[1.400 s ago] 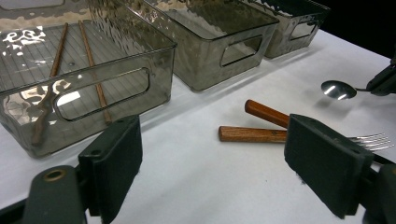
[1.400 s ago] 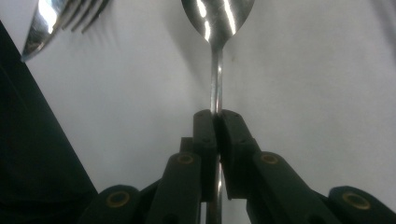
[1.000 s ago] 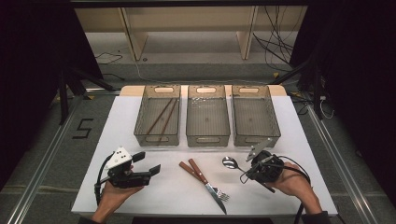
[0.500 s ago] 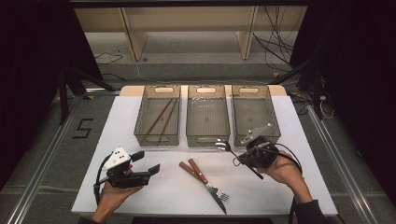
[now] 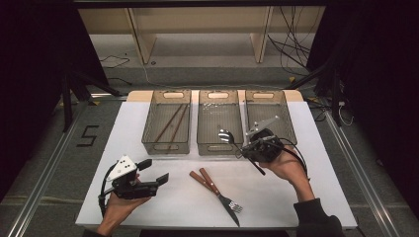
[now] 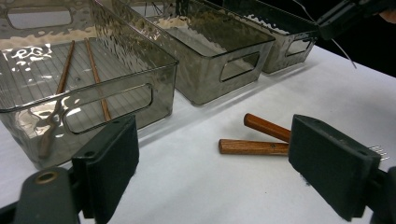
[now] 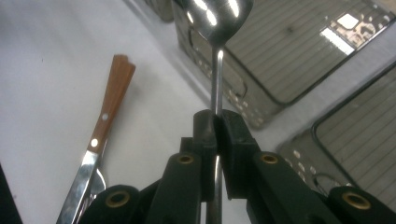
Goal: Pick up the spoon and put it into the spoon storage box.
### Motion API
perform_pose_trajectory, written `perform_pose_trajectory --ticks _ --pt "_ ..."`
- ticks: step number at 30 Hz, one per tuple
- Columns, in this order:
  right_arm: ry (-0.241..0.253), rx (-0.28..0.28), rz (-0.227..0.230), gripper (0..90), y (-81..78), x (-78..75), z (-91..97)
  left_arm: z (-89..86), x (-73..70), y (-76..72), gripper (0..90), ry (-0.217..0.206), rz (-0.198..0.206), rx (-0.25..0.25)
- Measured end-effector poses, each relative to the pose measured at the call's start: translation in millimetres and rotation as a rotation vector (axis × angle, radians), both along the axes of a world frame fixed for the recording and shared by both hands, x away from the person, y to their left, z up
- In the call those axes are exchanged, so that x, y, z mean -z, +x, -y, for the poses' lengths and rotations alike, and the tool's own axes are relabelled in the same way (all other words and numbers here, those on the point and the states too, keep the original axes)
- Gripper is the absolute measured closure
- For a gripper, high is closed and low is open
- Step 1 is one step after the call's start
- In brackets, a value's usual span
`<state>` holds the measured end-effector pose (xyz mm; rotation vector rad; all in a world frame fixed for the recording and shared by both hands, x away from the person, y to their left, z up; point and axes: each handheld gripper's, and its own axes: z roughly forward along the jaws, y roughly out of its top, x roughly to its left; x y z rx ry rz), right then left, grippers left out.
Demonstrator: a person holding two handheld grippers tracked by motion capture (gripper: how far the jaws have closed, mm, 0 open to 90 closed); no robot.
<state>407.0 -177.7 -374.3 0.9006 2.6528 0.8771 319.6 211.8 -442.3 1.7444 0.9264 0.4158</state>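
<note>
My right gripper (image 5: pixel 245 150) is shut on the handle of a metal spoon (image 5: pixel 226 137). The spoon's bowl hangs over the front edge of the middle bin (image 5: pixel 217 148). In the right gripper view the spoon (image 7: pixel 217 16) sticks up from between the closed pads of the gripper (image 7: pixel 216 122). Two wooden-handled utensils (image 5: pixel 217 192), one of them a fork, lie crossed on the white table in front of the bins. My left gripper (image 5: pixel 154 172) rests at the front left, open and holding nothing, and in its own view (image 6: pixel 222 172) it faces the wooden handles (image 6: pixel 254 147).
Three clear grey bins stand in a row at the back of the table (image 5: pixel 306 197). The left bin (image 5: pixel 165 149) holds a pair of brown chopsticks (image 5: pixel 170 123). The right bin (image 5: pixel 284 111) lies behind my right hand.
My right gripper has carried the spoon up and away from the table's front toward the middle bin. The left gripper has stayed put.
</note>
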Motion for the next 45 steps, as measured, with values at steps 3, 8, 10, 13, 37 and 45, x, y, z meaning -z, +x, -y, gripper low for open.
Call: perform_pose_trajectory --ticks 3,8,10,13,37,45 --pt "0.016 0.008 0.009 85.8 7.1 -2.8 -5.2 -0.5 -0.1 0.0 16.1 0.0 0.002 -0.004" --pt "0.041 0.022 0.014 85.8 17.7 -9.4 -15.7 -1.7 0.0 -0.9 16.1 -0.004 0.003 -0.007" --pt "0.047 0.027 0.014 85.8 21.4 -12.0 -19.5 -2.3 -0.2 -0.8 16.1 -0.008 0.003 -0.009" --pt "0.065 0.032 0.017 85.8 27.8 -15.1 -24.5 -2.8 -0.4 -0.8 16.1 -0.008 0.005 -0.011" --pt "0.1 0.139 0.022 85.7 79.6 -29.3 -52.0 -1.5 0.3 -0.8 16.1 -0.003 0.011 -0.006" --pt "0.101 0.18 0.01 85.7 97.5 -24.2 -58.2 -0.9 0.3 -1.1 16.1 -0.002 0.012 -0.002"
